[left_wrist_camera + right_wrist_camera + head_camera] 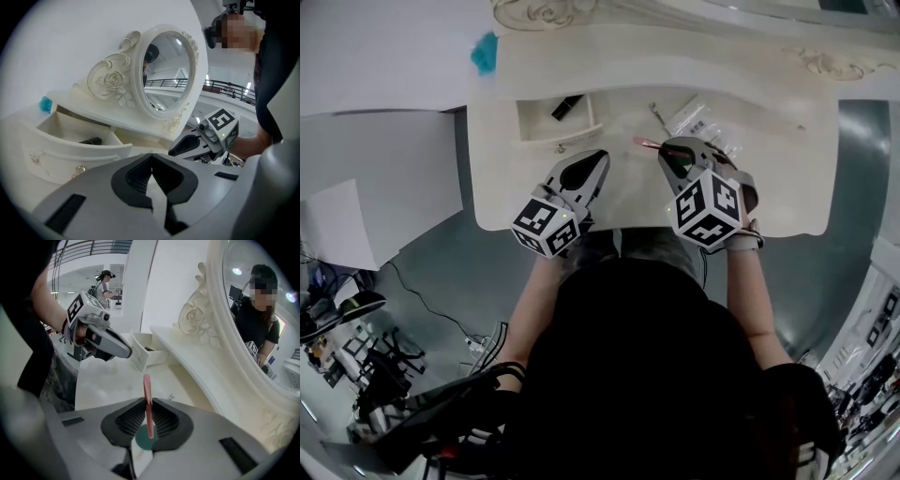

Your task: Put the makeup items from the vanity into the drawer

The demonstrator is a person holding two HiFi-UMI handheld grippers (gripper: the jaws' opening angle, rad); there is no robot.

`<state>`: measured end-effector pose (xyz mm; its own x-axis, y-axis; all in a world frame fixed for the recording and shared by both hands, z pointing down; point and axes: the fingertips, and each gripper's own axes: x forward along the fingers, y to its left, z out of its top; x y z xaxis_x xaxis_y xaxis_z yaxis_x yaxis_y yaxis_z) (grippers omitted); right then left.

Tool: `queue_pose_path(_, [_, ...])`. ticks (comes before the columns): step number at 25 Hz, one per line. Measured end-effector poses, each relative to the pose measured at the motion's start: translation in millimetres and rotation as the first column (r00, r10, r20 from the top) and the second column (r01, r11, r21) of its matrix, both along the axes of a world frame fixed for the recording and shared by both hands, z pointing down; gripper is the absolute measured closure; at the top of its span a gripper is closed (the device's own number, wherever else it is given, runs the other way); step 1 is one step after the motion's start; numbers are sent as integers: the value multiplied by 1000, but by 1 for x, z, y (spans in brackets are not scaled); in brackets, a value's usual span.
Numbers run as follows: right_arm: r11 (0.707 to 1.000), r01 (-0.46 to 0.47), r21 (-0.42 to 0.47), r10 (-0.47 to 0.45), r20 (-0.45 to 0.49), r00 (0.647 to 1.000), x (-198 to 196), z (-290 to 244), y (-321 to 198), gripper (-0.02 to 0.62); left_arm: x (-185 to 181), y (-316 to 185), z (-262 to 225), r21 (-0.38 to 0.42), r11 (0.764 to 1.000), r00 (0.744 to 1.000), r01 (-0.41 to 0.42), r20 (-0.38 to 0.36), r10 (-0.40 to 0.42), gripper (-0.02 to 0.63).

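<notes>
Clearly the right gripper is clamped on a slim pink stick. Its ribbed black pads squeeze the stick near the lower end, and the smooth rounded tip stands out past the grey jaws. A round teal patch shows behind the stick's base; whether it belongs to the stick cannot be told. In the head view this gripper sits right of centre, above the cream vanity top, whose surface looks faintly marbled and glossy.

The left gripper is left of centre, its ridged pads pressed together with nothing between them.

The drawer stands pulled out in the upper middle of the head view, just above the left gripper. It is a shallow cream box with a curved front and a small glinting knob. A short black tube lies slanted inside it.

Above the right gripper in the same view, a clear crinkled packet and a thin metal tool lie on the top, close together.

A bright teal lump sits at the vanity's upper left corner. The oval mirror fills the upper middle of the left gripper view, its cream frame carved with scrolls and a rose. The person's dark clothing covers the lower half of the head view and hides the vanity's near edge.
</notes>
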<state>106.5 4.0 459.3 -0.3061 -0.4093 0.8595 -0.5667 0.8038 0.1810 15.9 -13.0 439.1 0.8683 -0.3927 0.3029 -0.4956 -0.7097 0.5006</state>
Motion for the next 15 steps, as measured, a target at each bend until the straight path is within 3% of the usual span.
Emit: queue_pose_path(15, [996, 71, 54, -74, 72, 995, -107, -22, -52, 538, -92, -28, -7, 17, 995, 995, 101, -13, -101, 592])
